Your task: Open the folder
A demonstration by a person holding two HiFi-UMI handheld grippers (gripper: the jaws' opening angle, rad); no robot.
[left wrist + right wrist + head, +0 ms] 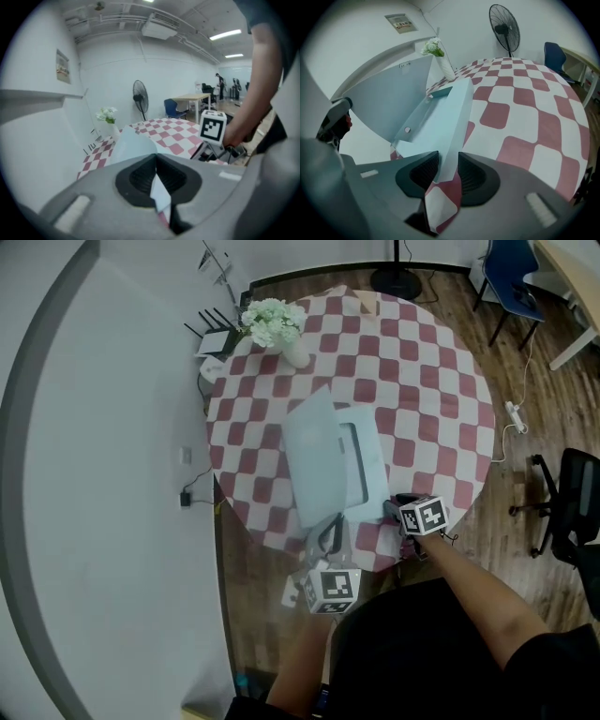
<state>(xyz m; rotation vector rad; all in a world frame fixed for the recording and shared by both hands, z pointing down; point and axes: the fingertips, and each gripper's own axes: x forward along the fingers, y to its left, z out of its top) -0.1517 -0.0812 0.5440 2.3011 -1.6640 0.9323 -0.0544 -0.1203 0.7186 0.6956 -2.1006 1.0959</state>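
Here the left gripper [157, 187] pinches the folder [364, 460] by its raised cover [314, 460], fingers closed. The right gripper [449, 173] seems clamped on the folder's near edge, with the tablecloth [440, 206] bunched between its fingers.

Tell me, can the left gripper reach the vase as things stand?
Probably not: the left gripper is shut on the folder cover, and the vase stands at the table's far edge, beyond the raised cover.

Black top [412, 643], checker-marked gripper cubes [424, 516]

The folder [336, 465] lies on the table [436, 381], the flower vase [292, 352] behind it.
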